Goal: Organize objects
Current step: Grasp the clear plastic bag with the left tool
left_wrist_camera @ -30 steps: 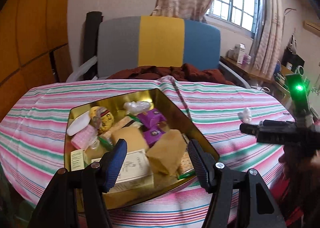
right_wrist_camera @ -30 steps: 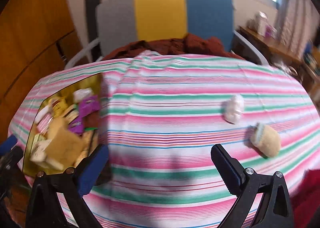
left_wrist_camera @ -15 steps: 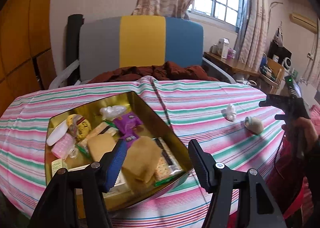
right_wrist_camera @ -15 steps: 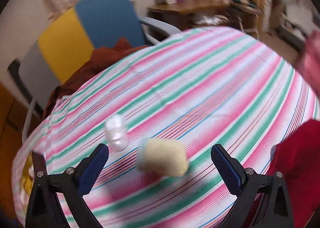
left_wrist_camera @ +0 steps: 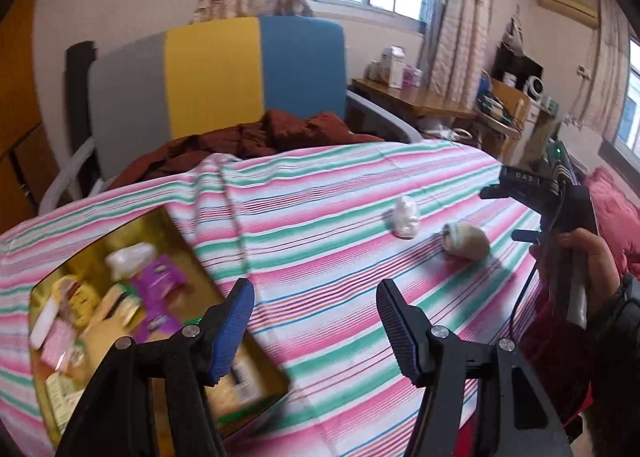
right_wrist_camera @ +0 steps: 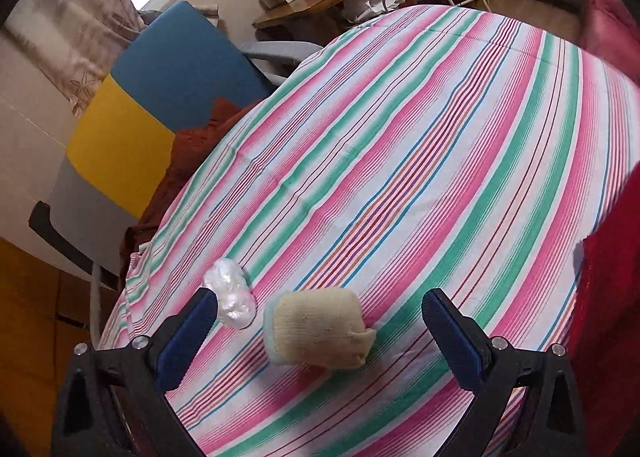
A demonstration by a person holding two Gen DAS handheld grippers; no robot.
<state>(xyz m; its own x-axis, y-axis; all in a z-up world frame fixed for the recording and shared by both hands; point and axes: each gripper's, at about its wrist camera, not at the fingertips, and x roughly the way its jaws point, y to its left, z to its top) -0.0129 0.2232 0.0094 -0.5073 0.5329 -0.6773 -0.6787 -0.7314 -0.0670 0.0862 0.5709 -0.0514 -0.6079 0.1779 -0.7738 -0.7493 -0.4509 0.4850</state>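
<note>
- Right tool, jaws apart, brackets the beige cloth-wrapped bundle; the crinkled clear plastic wad, touching one pad, might be snagged.
- Left tool, jaws apart and empty, hangs beside the gold tin box.

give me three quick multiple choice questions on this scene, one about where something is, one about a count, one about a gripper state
1. Where is the beige knitted bundle?
A. inside the gold tin
B. on the striped tablecloth, ahead of and between the right gripper's fingers
C. on the chair

2. How many loose items lie on the cloth outside the gold tin?
A. two
B. four
C. none

3. How does the right gripper stand?
A. shut on the bundle
B. shut on nothing
C. open, touching nothing

Answers:
1 B: the right wrist view shows it lying on the striped tablecloth in the gap between the fingers.
2 A: only the bundle and the clear plastic wad beside it lie there.
3 C: both blue pads stand wide of the bundle, with cloth showing on either side.
</note>
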